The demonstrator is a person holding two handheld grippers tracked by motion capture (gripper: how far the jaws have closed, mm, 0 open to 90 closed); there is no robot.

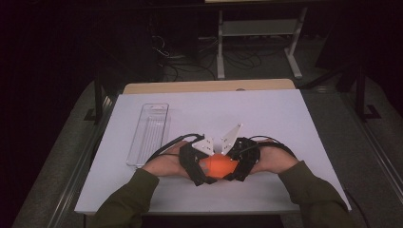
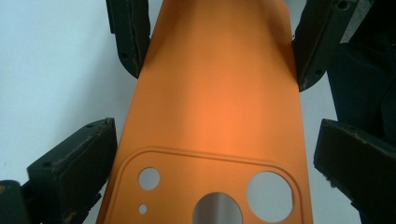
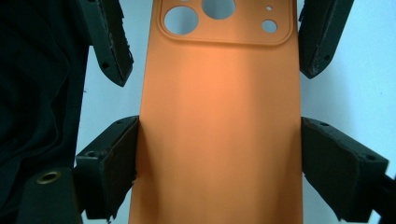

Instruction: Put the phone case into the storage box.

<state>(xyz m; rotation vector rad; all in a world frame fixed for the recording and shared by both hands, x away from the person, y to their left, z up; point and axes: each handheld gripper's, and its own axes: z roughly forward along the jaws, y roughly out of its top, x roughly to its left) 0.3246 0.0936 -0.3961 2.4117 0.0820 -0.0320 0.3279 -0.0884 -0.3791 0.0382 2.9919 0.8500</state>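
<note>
At the far left of the white table a clear plastic tray lies lengthwise, well apart from the hands and with its long side running away from the person.

The left hand comes in from the near edge in a dark green sleeve, palm turned inward toward the middle. The left gripper points to the right, level with the table top, and its grey plate tilts up above it. In the left gripper view its two jaws stand on either side of an orange phone case, at the end with the camera cut-outs. The left jaw touches the case's edge; the right jaw stands close beside the other edge, and whether it presses cannot be told.

The phone case sits between the two grippers, near the front edge of the table, just above its surface.

The right hand mirrors the left, its gripper pointing left. In the right gripper view the right gripper has its jaws wide, one on each long edge of the case's plain end, both pads touching it, so it grips the case across its width. The other gripper's jaws flank the case farther up.
</note>
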